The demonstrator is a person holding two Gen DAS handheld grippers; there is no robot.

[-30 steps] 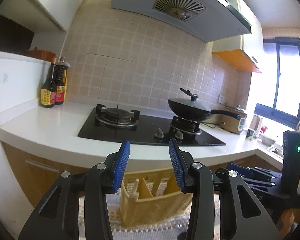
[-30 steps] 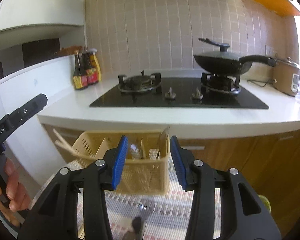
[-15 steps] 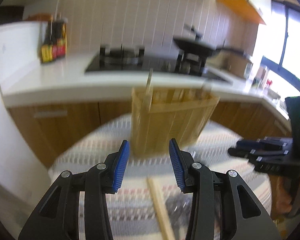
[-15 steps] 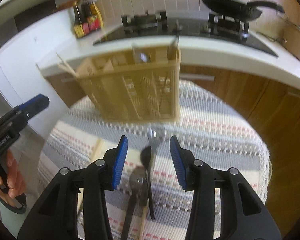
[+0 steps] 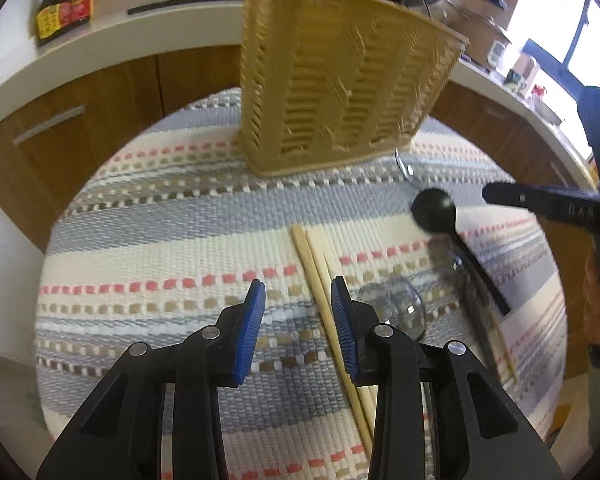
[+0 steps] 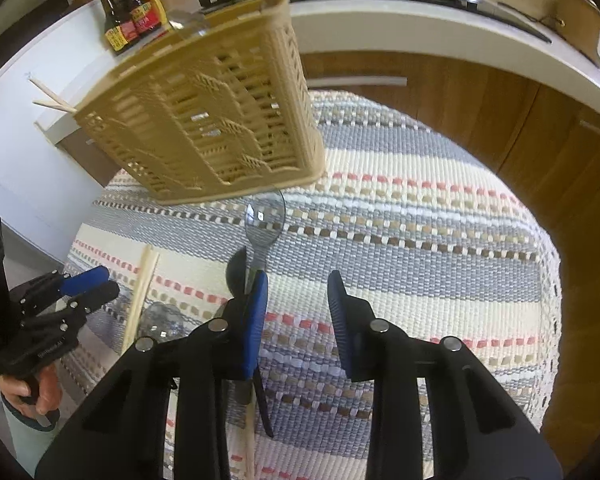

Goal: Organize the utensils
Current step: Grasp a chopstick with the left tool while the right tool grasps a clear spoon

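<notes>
A tan slotted utensil basket (image 5: 340,80) (image 6: 220,120) stands at the far side of a striped mat, with chopstick ends sticking out of its left corner. A pair of wooden chopsticks (image 5: 320,280) (image 6: 142,292) lies on the mat. A black spoon (image 5: 434,210) (image 6: 236,272) and clear plastic spoons (image 5: 396,308) (image 6: 264,220) lie beside them. My left gripper (image 5: 298,286) (image 6: 80,284) hovers over the chopsticks, jaws closing, with the sticks showing between them near the right pad and no pad pressing. My right gripper (image 6: 298,280) (image 5: 540,200) is closing on nothing, with the spoons just left of its left finger.
The round table's striped woven mat (image 5: 160,240) (image 6: 420,240) drops off at its edges. Behind stand wooden cabinets (image 6: 480,92) under a white counter with sauce bottles (image 5: 62,4) and a black hob. A hand (image 6: 40,392) holds the left gripper.
Both grippers have sunk and tipped down, from facing the stove to looking onto the mat. The utensils have come into view under them, and both pairs of jaws have narrowed a little.
</notes>
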